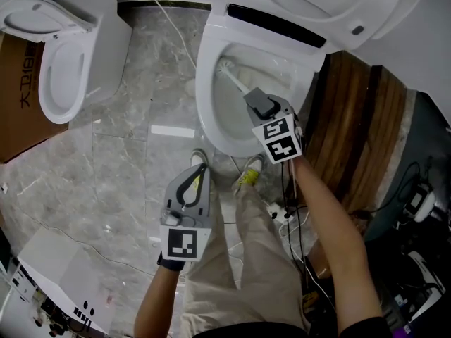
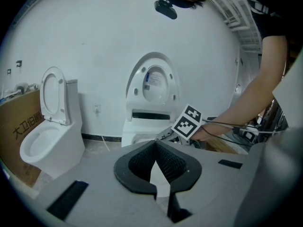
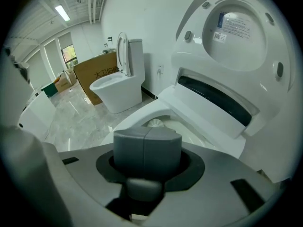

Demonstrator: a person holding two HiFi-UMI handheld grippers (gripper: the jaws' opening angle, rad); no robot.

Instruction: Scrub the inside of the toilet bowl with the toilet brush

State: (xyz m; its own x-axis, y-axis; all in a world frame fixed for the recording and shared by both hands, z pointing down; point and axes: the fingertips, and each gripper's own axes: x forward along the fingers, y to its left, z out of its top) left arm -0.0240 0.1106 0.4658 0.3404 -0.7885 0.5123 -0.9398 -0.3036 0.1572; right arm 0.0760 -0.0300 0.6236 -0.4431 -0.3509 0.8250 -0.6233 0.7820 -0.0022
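Toilet brush (image 1: 235, 77) inside toilet bowl (image 1: 205, 101), bristle head down at bowl's far-left inner wall. Handle slants up toward bowl's near-right rim, into right gripper (image 1: 257, 101). Jaws clamped on handle end, arm stretched over near rim. Left gripper (image 1: 195, 171) well short of bowl, jaws together, empty. Likely scrubbing along handle axis.

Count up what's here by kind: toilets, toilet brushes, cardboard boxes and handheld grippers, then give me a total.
Toilets: 2, near toilet with the brush in it, second toilet beside it
Toilet brush: 1
Cardboard box: 1
Grippers: 2, left gripper, right gripper
Total: 6
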